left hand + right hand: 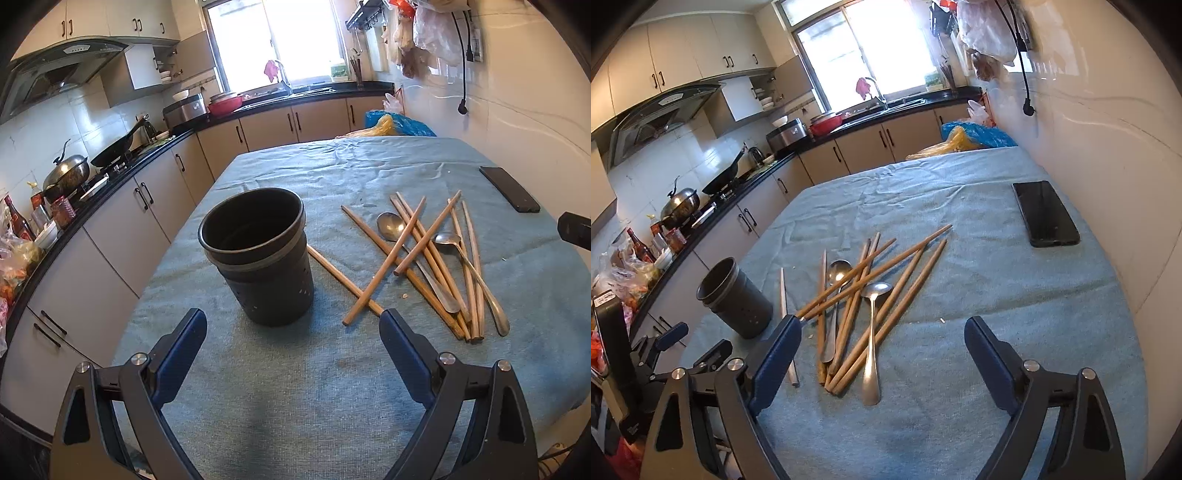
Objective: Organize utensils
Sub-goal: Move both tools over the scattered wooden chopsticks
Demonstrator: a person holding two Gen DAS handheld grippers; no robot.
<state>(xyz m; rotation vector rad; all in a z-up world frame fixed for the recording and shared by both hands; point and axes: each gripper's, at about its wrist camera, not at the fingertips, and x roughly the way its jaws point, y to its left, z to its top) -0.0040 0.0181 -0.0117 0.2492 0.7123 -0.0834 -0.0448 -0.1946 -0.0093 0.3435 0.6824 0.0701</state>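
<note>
Left gripper (291,325) fingers released, right gripper (882,332) likewise, chopsticks (864,295) beside holder (258,258)

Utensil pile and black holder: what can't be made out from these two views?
- Chopsticks: exact count unclear in both views; they overlap.
- Black holder: bottom hidden by its own wall in the left wrist view; only the outside and rim show in the right wrist view.
- Farther spoon: handle partly covered by chopsticks.
- One chopstick: lower part hidden behind the right hand-held gripper finger.
</note>
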